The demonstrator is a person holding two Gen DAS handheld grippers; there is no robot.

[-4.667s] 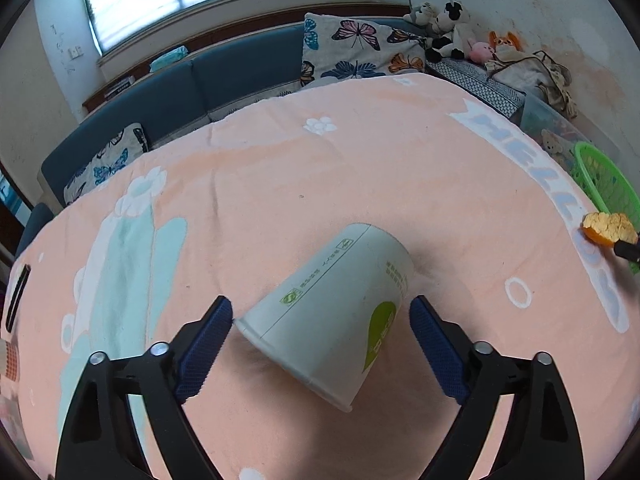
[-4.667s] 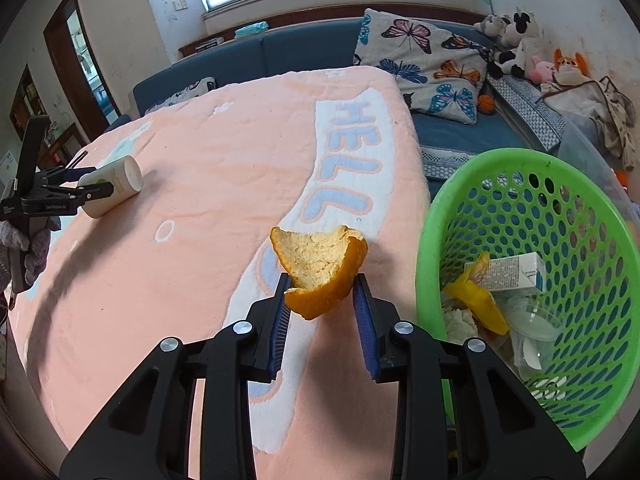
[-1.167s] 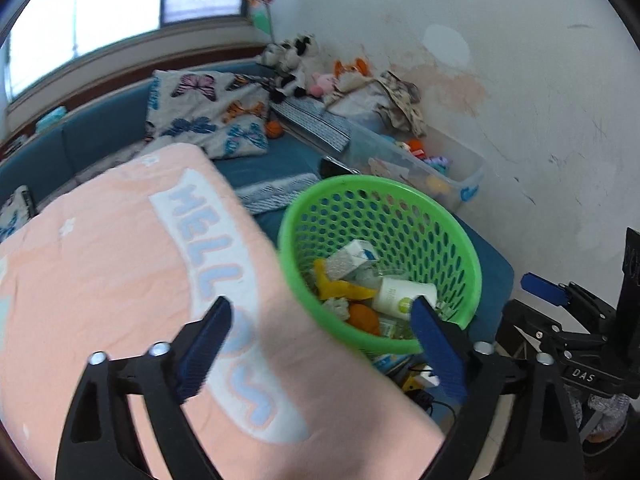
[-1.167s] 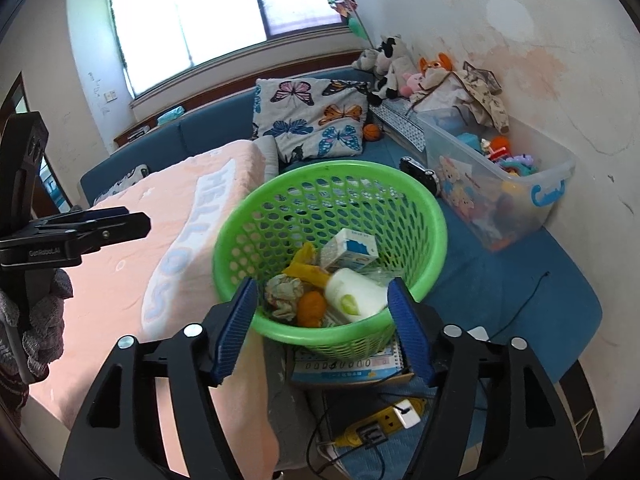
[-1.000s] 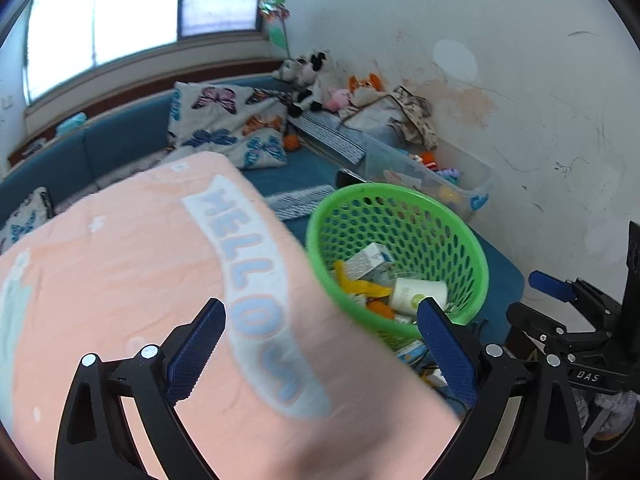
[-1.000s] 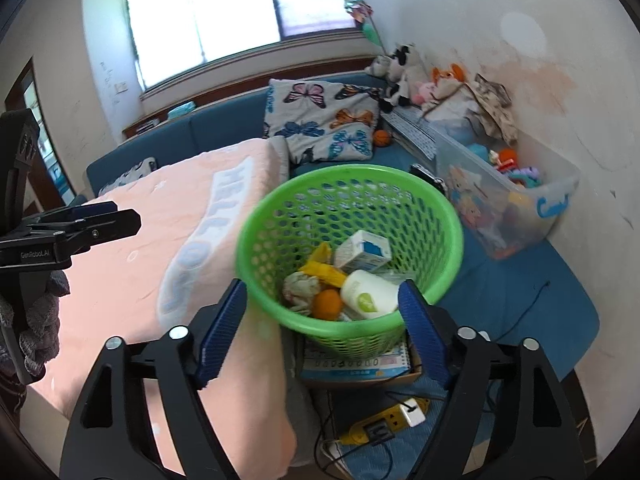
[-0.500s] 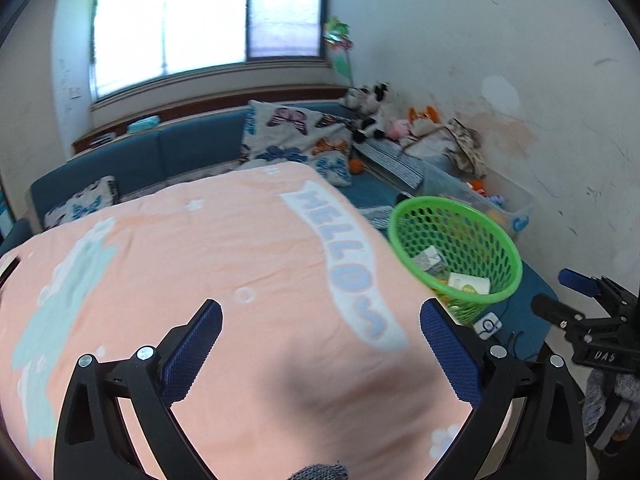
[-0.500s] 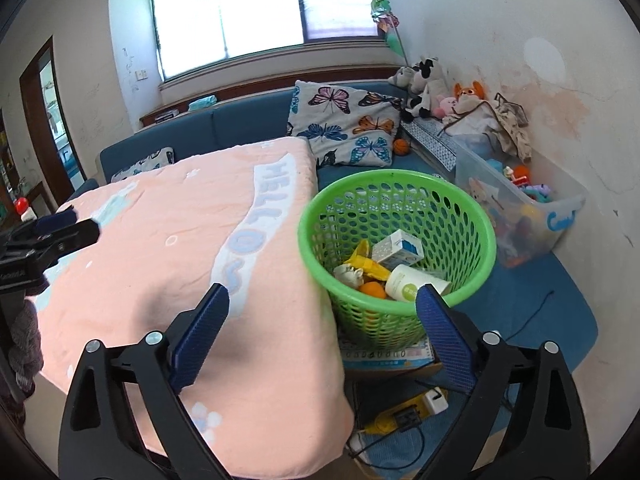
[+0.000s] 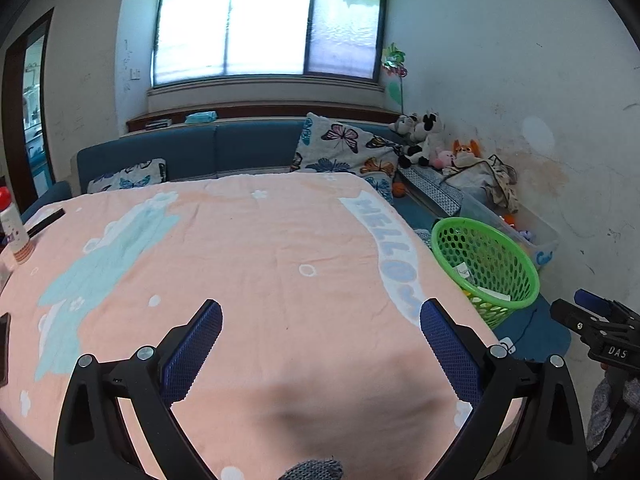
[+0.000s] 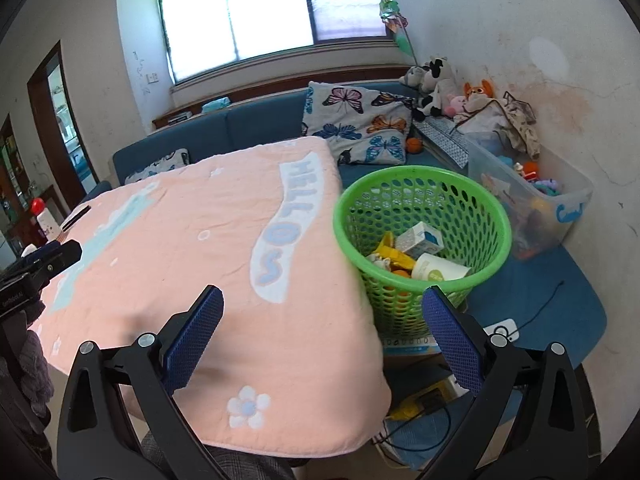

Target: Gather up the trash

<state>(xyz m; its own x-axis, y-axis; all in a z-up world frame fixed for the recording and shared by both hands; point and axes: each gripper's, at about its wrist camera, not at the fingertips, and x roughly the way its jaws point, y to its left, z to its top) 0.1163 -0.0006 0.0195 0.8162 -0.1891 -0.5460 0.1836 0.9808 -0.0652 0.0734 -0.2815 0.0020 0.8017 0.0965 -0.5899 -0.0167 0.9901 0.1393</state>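
Observation:
A green mesh basket stands on the floor right of the table; it also shows in the left wrist view. Inside it lie a white paper cup, a small white carton, a yellow wrapper and orange peel. My left gripper is open and empty above the near end of the pink tablecloth. My right gripper is open and empty above the table's near right corner, short of the basket. Each gripper shows at the edge of the other's view.
A blue sofa with butterfly cushions runs behind the table. Stuffed toys and a clear toy bin line the right wall. A white bottle with a red cap and a dark flat object sit at the table's left edge. Cables and a power strip lie on the floor.
Both grippers have let go of the cup and the peel, which now lie in the basket. Both have pulled back and up from the basket, still open, toward the table's near end.

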